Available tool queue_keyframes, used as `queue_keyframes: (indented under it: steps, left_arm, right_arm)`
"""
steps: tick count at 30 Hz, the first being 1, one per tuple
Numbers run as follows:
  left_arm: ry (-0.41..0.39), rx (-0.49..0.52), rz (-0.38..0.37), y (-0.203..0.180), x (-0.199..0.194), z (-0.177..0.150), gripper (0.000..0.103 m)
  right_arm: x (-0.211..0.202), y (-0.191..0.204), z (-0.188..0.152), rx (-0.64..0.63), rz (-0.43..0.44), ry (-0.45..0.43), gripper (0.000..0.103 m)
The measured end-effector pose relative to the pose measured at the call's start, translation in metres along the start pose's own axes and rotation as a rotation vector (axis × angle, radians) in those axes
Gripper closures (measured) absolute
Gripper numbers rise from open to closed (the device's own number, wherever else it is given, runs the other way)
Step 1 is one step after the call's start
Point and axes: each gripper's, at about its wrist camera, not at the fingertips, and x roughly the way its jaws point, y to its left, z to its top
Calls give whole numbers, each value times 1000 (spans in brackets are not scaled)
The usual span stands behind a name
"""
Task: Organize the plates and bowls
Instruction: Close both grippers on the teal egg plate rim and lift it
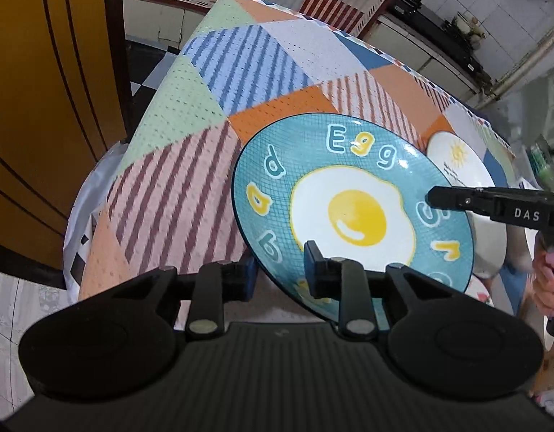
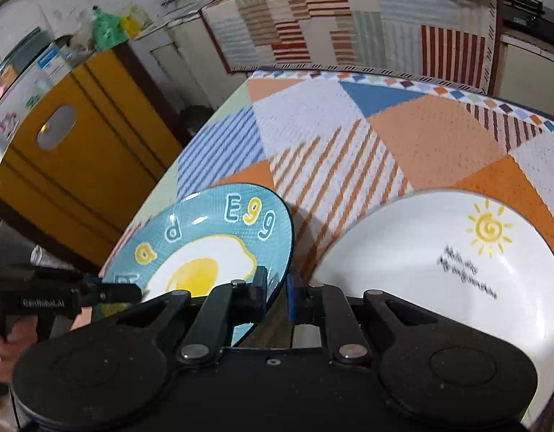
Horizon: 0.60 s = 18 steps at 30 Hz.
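Plate (image 1: 352, 212) lettered "Egg", gripper marked "DAS"

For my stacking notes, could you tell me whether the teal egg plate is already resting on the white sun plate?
No, the teal egg plate sits tilted beside the white sun plate, with tablecloth visible between them.

— What's around the worktop (image 2: 413, 136)?
— A patchwork cloth covers it. A yellow cabinet (image 2: 82, 144) stands beside it, white tiled walls (image 1: 492, 3) behind.
— And the floor (image 1: 147, 61)?
— Black-and-white checks.
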Motion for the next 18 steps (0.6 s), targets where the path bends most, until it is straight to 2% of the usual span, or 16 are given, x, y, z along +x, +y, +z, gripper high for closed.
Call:
queue_keyframes:
  steps: [7,12,18]
  left_arm:
    - [-3,42,-10,-18,-26,-18,79]
    - [-27,96,-10,-40,-52,-28,79]
    - [-59,110,6,-57,-75,-48,79]
  right_arm:
    - [-32,4,-30,-20,16,-24,87]
    - [-63,9,-45,-13,16,-51,87]
    - [-87,11,-72,10,40,-77,86]
